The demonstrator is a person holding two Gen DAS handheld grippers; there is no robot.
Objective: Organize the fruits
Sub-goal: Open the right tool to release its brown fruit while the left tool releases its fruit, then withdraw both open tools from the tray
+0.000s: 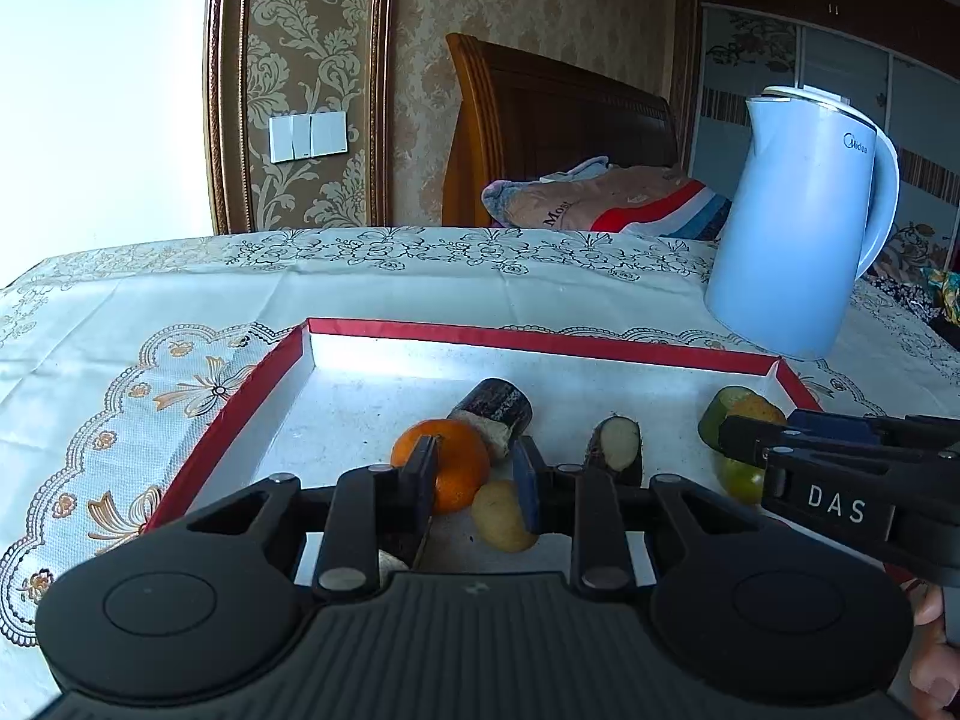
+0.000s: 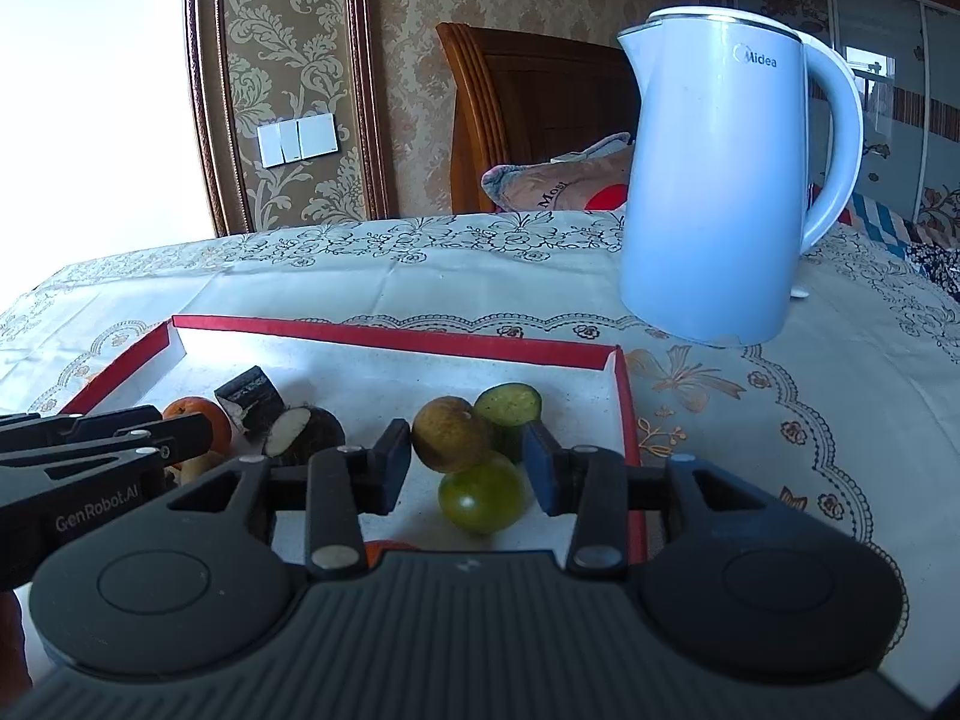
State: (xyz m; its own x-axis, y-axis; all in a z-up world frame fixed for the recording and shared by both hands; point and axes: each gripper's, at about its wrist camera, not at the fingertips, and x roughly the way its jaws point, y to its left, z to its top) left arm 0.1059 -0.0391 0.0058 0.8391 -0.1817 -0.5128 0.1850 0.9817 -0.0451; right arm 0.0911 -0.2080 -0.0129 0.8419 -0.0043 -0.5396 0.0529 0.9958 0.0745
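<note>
A red-rimmed tray (image 1: 528,339) holds the fruit. My left gripper (image 1: 477,474) hovers low over it, jaws a narrow gap apart with nothing pressed between the pads. An orange (image 1: 462,462) sits just behind its left finger and a small yellow fruit (image 1: 498,519) below its right pad. My right gripper (image 2: 468,468) is open around a brownish round fruit (image 2: 450,432) and a green tomato (image 2: 480,495), its pads clear of both. A cut green piece (image 2: 510,405) stands behind them. Two dark cut pieces (image 2: 249,396) (image 2: 300,429) lie mid-tray.
A tall pale-blue kettle (image 2: 714,180) stands on the tablecloth just beyond the tray's far right corner. The left gripper (image 2: 198,426) reaches in from the left in the right wrist view. A bed with a pillow (image 1: 600,198) lies behind the table.
</note>
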